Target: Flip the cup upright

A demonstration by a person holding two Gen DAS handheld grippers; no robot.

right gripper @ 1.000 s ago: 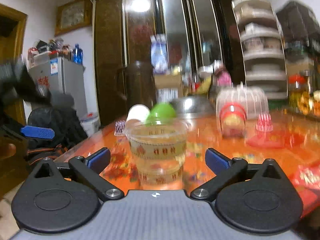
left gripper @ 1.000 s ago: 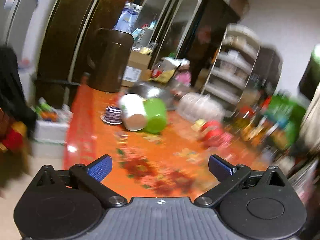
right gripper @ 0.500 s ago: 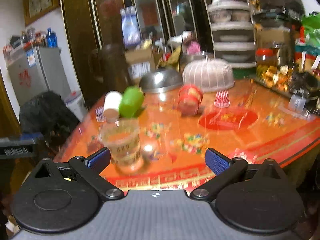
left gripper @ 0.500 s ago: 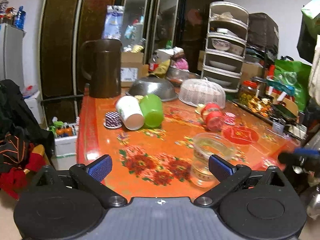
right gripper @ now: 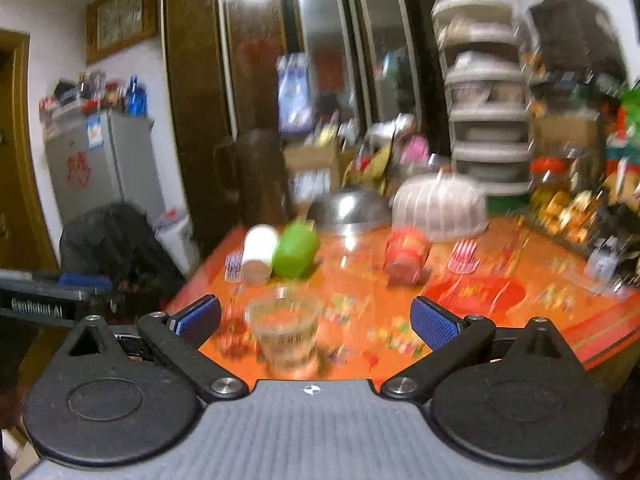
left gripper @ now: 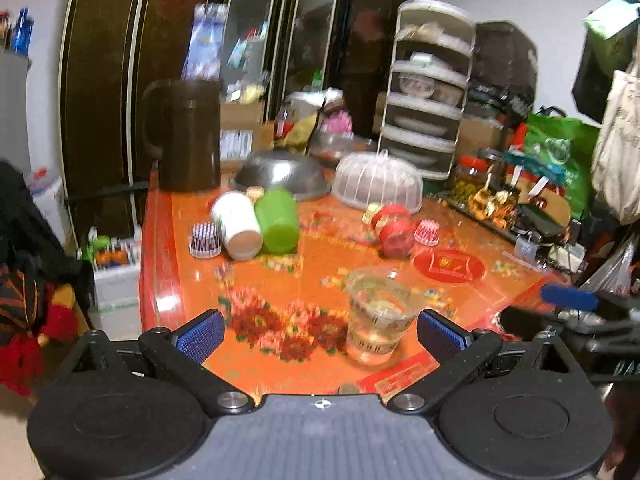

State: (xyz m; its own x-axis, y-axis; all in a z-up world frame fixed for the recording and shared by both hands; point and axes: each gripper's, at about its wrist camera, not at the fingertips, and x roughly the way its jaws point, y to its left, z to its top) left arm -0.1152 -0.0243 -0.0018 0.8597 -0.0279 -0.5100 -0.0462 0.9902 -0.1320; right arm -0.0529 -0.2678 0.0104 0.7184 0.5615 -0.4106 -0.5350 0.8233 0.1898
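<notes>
Both grippers are spread wide with nothing between the pads: my left gripper (left gripper: pixel 320 334) hangs off the near edge of the table (left gripper: pixel 256 376), and my right gripper (right gripper: pixel 316 322) sits back from the same edge, further to the right. Compared with a second ago, when the right one was low and close on the clear cup (right gripper: pixel 285 334), it has pulled back and risen, so the cup now stands free of it. From the left view that cup (left gripper: pixel 378 318) is mouth up on the cloth near the front edge, just inside the right pad, touching nothing. I read that as this cup being done, or never needing a flip. Further out, the white cup (left gripper: pixel 237 226) and green cup (left gripper: pixel 277 225) lie on their sides, touching each other, well apart from both tools. A red cup (left gripper: pixel 394 232) also lies tipped beyond the clear one. My guess is one of those comes next. Motion blur hides finer detail.
</notes>
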